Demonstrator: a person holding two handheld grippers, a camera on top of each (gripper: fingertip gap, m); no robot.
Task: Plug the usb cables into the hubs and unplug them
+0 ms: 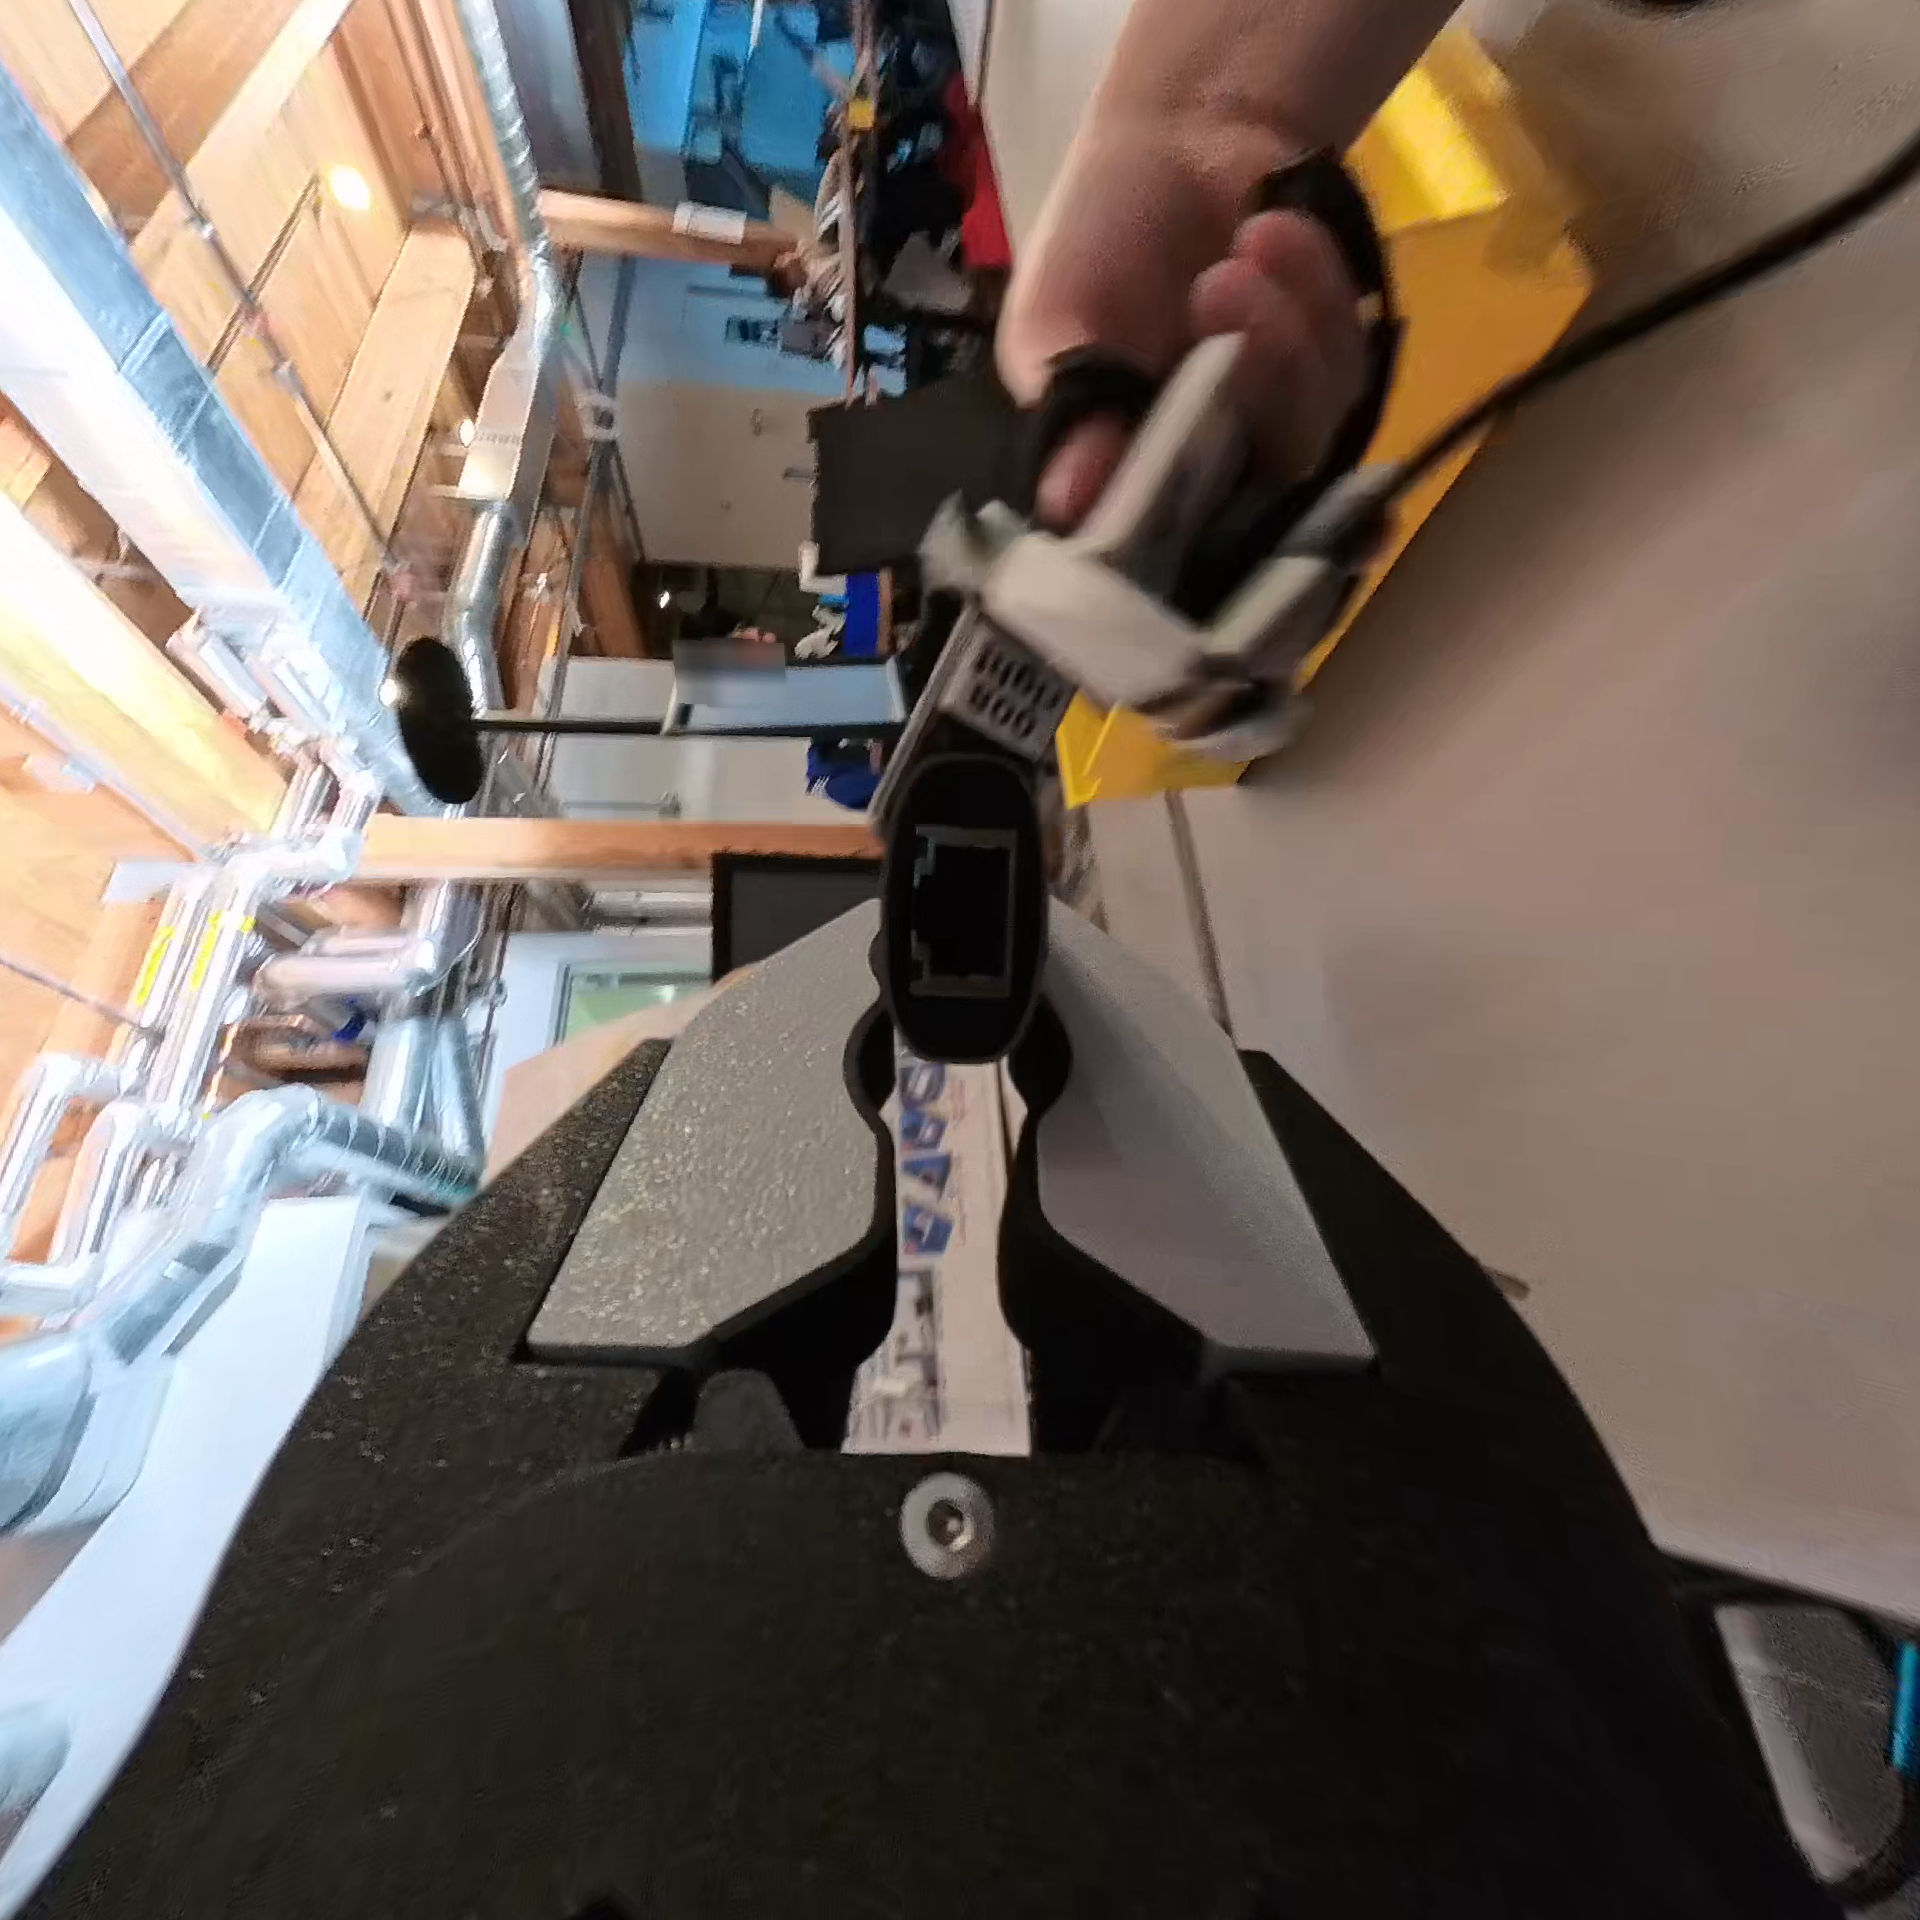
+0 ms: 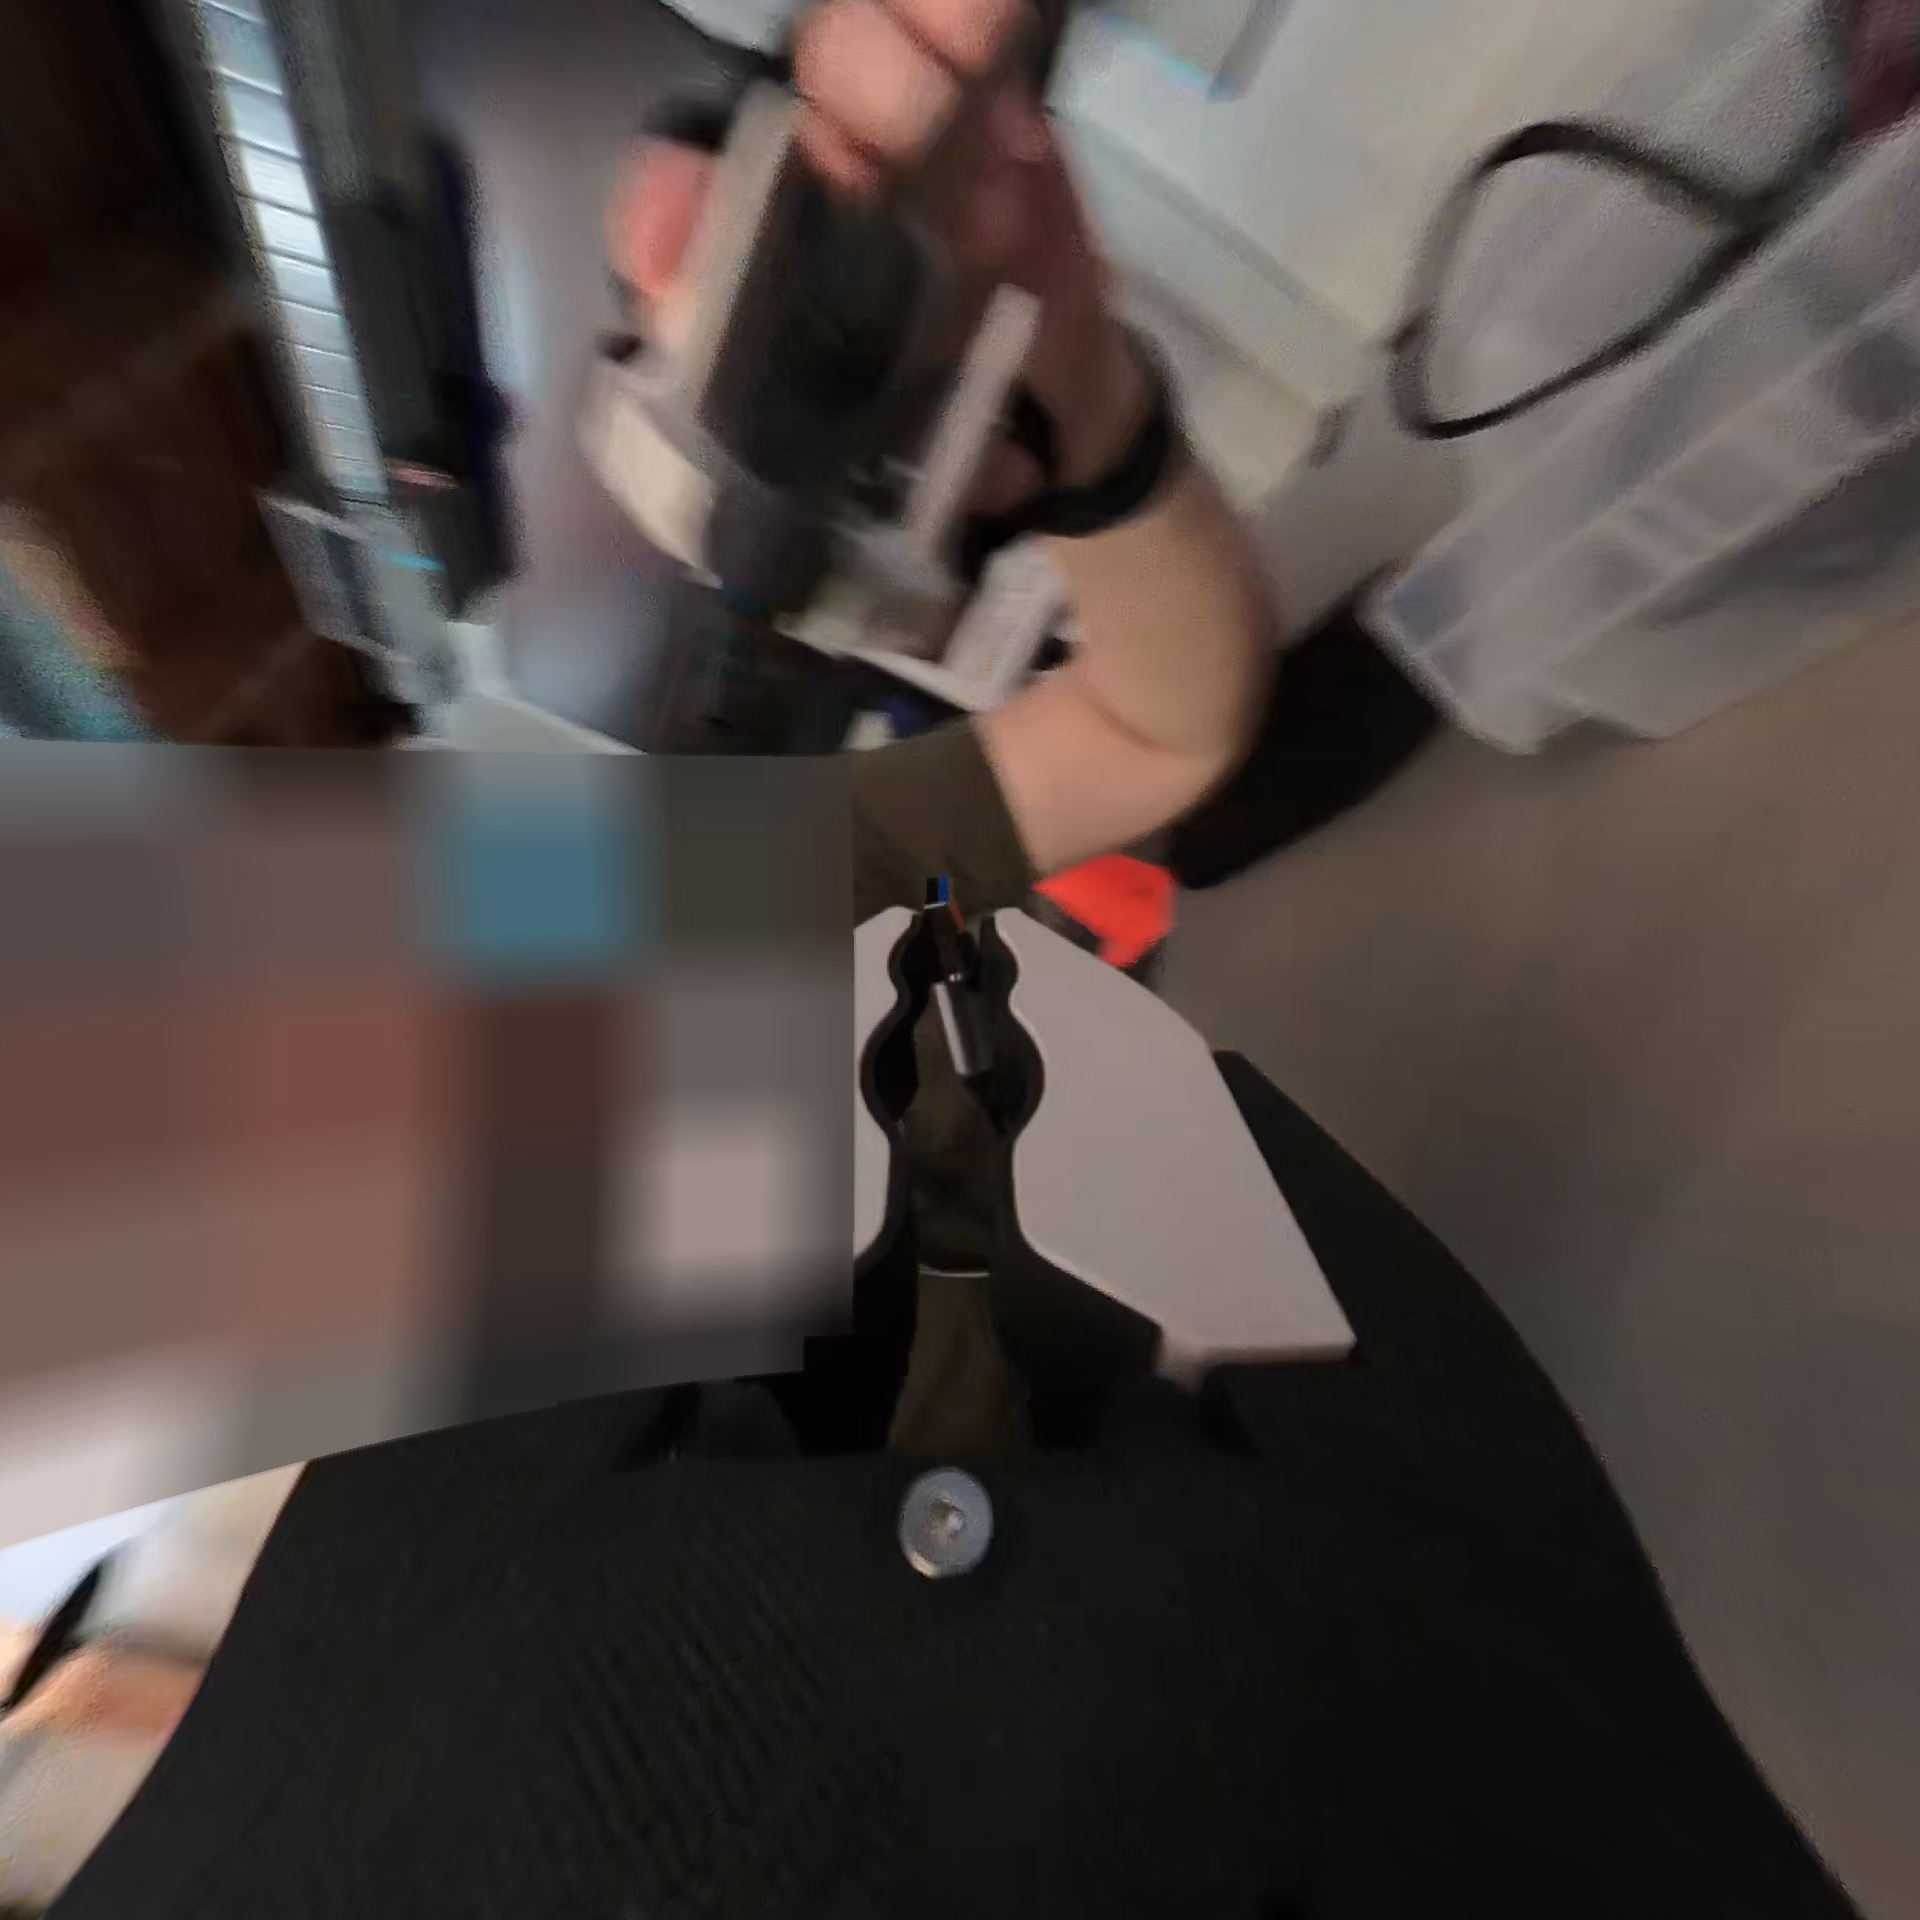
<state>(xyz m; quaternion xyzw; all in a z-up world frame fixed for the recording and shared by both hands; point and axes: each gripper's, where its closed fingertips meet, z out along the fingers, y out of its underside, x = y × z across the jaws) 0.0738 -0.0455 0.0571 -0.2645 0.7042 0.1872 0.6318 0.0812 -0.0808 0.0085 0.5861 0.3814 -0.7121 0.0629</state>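
**Hub and plug held apart above the bench, mating not yet made**

Setting: a workshop with timber ceiling and silver ducting, seen tilted; a pale bench [image 1: 1558, 987] carries a yellow box [image 1: 1455, 343] and a loose black cable [image 1: 1621, 343].

Left wrist view. The left gripper [image 1: 961, 997] has its fingers [image 1: 769, 1122] pressed onto a black hub [image 1: 961, 914], pinched at the tips and raised off the bench. The hub's end face, with a rectangular socket, is turned toward the camera. Beyond it, just beside the hub, the right gripper [image 1: 1112, 623] appears blurred, held by a person's hand [image 1: 1174, 260]. Whether anything is seated in the hub's far side cannot be told.

Right wrist view. The right gripper [image 2: 951, 966] has its fingers [image 2: 1122, 1143] closed on a slim USB plug [image 2: 961, 1023] with a metal shell and a blue tip, gripped in the notch between them. Its cable is not traceable. Farther off, heavily blurred, are the other gripper and hand [image 2: 914, 83]; a clear plastic bin [image 2: 1662, 499] stands on the bench.

Progress, as a judgement: both parts are grasped and lifted, but the plug looks clear of the hub. Alignment, insertion and unplugging appear to remain.
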